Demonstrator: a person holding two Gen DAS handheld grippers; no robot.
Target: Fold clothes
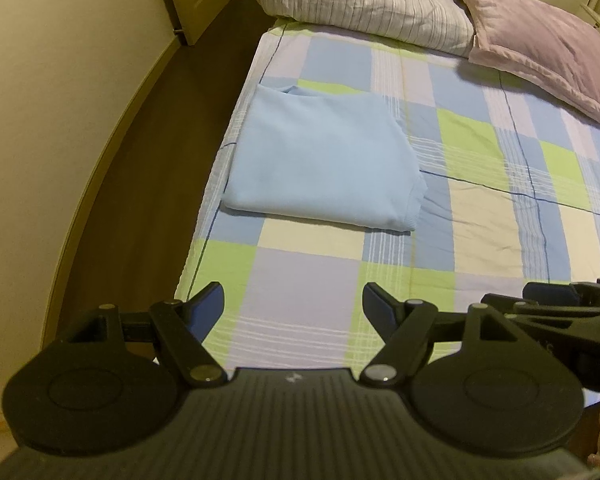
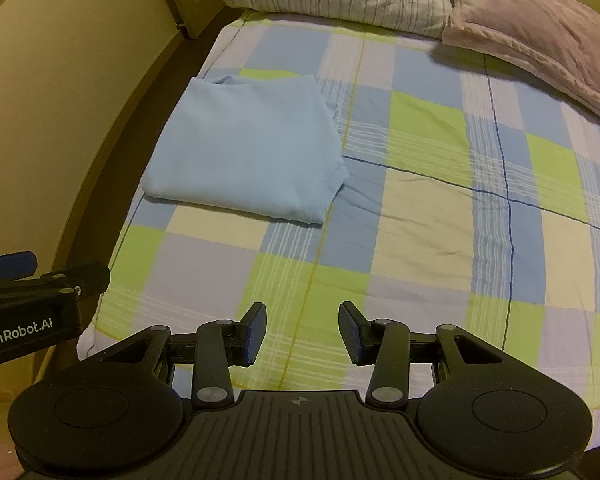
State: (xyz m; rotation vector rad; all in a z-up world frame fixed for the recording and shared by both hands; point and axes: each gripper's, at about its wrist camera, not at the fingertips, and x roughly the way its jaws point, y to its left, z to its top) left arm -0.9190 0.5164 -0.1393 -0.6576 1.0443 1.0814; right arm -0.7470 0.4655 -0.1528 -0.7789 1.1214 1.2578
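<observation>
Sweater [image 1: 320, 156]: light blue, already folded into a flat rectangle, lying on the checked sheet [image 1: 480, 208] near the bed's left edge, about midway up the bed; ribbed hem at the near right corner.
Fold state: looks finished from both views; edges stacked fairly square, one small bump at the far left corner by the collar.
Left gripper [image 1: 293, 308]: released, jaws wide apart, nothing between the pads, hovering over the near end of the bed, well apart from the sweater.
Right gripper [image 2: 302, 332]: also released, jaws parted less than the left's, empty, just beside the left gripper, over the sheet.
Step in hand: my read is either final tidy or retreat; no other garment in sight to fold.
How to do it well: if tidying, come in low and flat, press the top layer rather than pinch it, smooth from centre outward so layers don't slide.
Corner: nudge the far left bump down with one closed fingertip edge; avoid lifting the hem.
Risk: pinching one layer only would peel the fold open; dragging sideways would shift the stack toward the bed's edge and the floor [image 1: 152, 200].
Clearance: striped pillow [image 1: 364, 0] and mauve pillow [image 1: 540, 36] sit at the headboard end, well apart from the sweater, no interference.
Grippers' spacing: close together; spread them before reaching.
</observation>
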